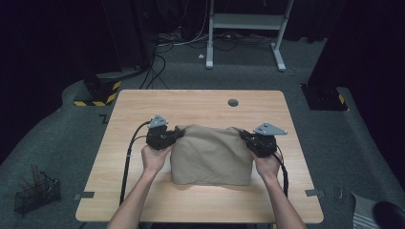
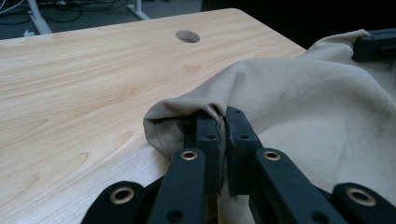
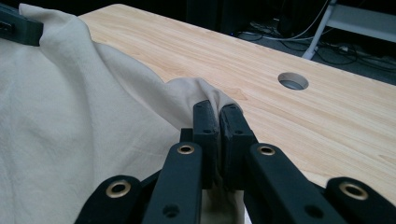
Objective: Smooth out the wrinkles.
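A beige cloth (image 1: 211, 155) is lying bunched near the middle of a light wooden tabletop (image 1: 200, 102), its two far corners being pinched up off the wood. The left claw (image 1: 177, 134) is gripping the cloth's far-left corner, jaws pressed nearly together with a fold of fabric caught between them, as the left gripper view shows (image 2: 223, 122). The right claw (image 1: 243, 136) is clamping the far-right corner in the same way, jaws closed on a puckered edge in the right gripper view (image 3: 218, 112). Both hands, left (image 1: 155, 157) and right (image 1: 267, 165), are reaching in from the near edge, forearms angled toward each other. Between the claws the cloth is sagging in soft wrinkles. A round cable hole (image 1: 233, 102) is sitting beyond it.
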The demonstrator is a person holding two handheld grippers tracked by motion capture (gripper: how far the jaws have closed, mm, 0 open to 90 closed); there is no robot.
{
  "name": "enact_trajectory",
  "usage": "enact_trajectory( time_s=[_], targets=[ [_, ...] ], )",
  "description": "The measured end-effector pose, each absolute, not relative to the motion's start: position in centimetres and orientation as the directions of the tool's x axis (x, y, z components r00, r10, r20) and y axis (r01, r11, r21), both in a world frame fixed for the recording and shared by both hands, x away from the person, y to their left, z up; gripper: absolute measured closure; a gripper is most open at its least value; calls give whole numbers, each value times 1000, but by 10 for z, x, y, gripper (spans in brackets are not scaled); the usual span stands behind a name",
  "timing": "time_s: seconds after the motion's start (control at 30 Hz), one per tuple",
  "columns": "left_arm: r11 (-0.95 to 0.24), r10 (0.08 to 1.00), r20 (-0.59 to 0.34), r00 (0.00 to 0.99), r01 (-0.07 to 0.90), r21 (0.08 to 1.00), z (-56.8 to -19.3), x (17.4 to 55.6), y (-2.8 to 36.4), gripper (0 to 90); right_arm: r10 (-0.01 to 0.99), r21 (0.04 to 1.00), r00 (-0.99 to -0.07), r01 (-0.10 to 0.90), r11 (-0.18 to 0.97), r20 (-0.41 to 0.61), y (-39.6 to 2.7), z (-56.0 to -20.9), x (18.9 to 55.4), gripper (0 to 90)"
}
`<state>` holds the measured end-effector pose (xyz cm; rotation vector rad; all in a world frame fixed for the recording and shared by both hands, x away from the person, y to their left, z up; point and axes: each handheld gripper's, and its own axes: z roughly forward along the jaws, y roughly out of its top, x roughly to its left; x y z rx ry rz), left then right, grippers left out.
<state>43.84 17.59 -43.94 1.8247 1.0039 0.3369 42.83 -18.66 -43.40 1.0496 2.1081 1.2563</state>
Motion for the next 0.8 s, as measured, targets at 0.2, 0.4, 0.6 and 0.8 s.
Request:
enact_trajectory(
  time_s=[0.2, 0.4, 0.6, 0.8],
  targets=[
    [-167, 762, -203, 614, 491, 855, -442, 443, 175, 858, 808, 878, -590, 385, 285, -4, -187, -436, 432, 863],
    [-162, 765, -211, 608, 500, 851, -446, 447, 176, 858, 812, 874, -584, 393, 287, -4, -185, -439, 437, 863],
    [-152, 769, -223, 599, 510, 847, -449, 450, 176, 858, 814, 870, -580, 398, 291, -7, -183, -439, 440, 863],
    [-149, 771, -228, 594, 517, 843, -452, 454, 176, 858, 818, 863, -575, 410, 296, -8, -182, -442, 445, 862]
  ],
)
